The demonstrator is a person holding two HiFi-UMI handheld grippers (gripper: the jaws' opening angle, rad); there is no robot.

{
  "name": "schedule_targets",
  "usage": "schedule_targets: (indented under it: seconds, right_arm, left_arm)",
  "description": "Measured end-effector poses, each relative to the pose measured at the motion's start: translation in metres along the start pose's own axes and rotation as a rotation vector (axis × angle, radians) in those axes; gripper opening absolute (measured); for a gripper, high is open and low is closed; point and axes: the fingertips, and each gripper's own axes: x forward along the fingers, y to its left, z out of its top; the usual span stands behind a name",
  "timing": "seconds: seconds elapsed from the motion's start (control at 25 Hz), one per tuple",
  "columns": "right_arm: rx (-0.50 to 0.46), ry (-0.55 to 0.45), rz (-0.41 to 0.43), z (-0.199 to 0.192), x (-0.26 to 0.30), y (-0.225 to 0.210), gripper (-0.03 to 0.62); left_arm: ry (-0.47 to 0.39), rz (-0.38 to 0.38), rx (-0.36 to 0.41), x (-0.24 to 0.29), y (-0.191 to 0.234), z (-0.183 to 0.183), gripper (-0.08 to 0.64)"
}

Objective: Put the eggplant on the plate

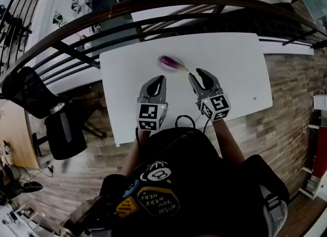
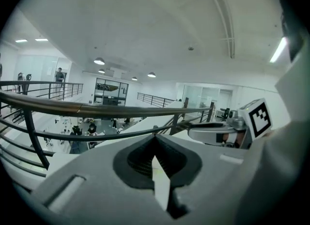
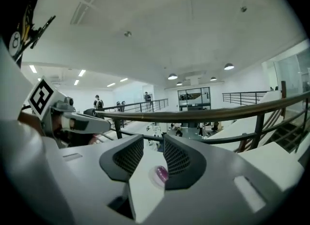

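Observation:
A purple eggplant (image 1: 170, 63) with a pale green stem lies on a white plate (image 1: 160, 58) near the far side of the white table (image 1: 240, 72). Both grippers hover over the table on the near side of the plate, apart from it. My left gripper (image 1: 162, 79) has its jaws together with nothing in them; in the left gripper view its fingertips (image 2: 155, 139) meet. My right gripper (image 1: 197, 74) stands open and empty. In the right gripper view, the eggplant (image 3: 162, 173) and plate (image 3: 153, 175) show far off through the gap of that gripper (image 3: 154, 144).
A dark curved railing (image 1: 153, 6) runs just beyond the table's far edge. A black office chair (image 1: 61, 134) stands on the wood floor to the left. The other gripper's marker cube (image 2: 256, 117) shows at the right of the left gripper view.

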Motion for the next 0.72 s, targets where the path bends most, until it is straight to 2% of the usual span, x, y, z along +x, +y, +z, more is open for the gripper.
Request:
schedule_targets:
  seconds: [0.08,0.16,0.2,0.44,0.72]
  right_arm:
    - [0.027,-0.059,-0.015,0.020,-0.022,0.011,0.091]
    - [0.020,-0.099,-0.042,0.035,-0.041,0.016,0.014]
    - [0.012,-0.110,-0.055,0.040,-0.048,0.016,0.002]
    - [0.021,-0.116,-0.087,0.042,-0.064,0.012,0.002]
    - [0.034,-0.109,-0.083,0.039,-0.078,0.017,0.002]
  left_arm:
    - [-0.028,-0.021,0.023,-0.005,-0.014,0.013,0.005]
    - [-0.038,-0.040,0.044,-0.007,-0.029,0.019,0.005]
    - [-0.039,-0.049,0.053,-0.008,-0.035,0.020,0.005]
    - [-0.046,-0.072,0.079,-0.015,-0.052,0.023,0.005]
    - [-0.038,-0.072,0.089,-0.027,-0.061,0.022,0.005]
